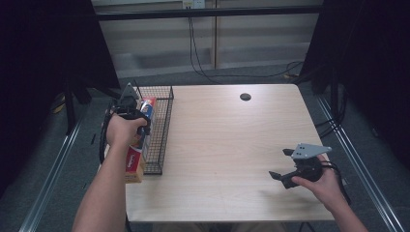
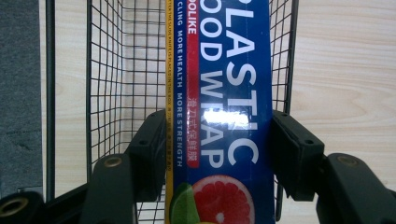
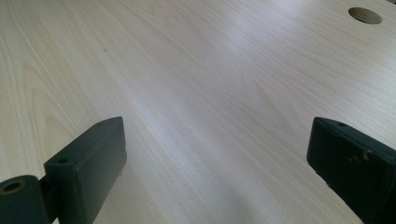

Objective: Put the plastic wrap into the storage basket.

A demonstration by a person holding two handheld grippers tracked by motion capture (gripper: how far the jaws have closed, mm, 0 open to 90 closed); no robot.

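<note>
We see a long blue box of plastic wrap (image 2: 224, 93), printed with white lettering and a grapefruit slice, clamped across its width by the left gripper (image 2: 219, 154): both black pads press flat on the box's two long sides. In the left gripper view the box runs lengthwise over the black wire basket (image 2: 107, 70), whose mesh walls show on either side of it; we cannot tell whether the box touches the basket's floor. From the high view the box (image 1: 137, 159) sticks out toward us past the basket's near end and slants up, its near end out over the table's left edge, its far end inside the basket (image 1: 162, 125), which lies along the left side of the light wooden table (image 1: 232, 145). Our left hand (image 1: 123, 129) holds its gripper (image 1: 133, 107) over the basket's left wall. Well apart, near the table's front right corner, our right hand (image 1: 321, 183) holds the right gripper (image 1: 282, 164) low over the bare wood, jaws spread wide with nothing between them. In the right gripper view those two pads (image 3: 93, 163) frame plain tabletop, with a round cable hole (image 3: 364, 15) at the far edge; the same hole (image 1: 245, 96) shows dark in the high view.
</note>
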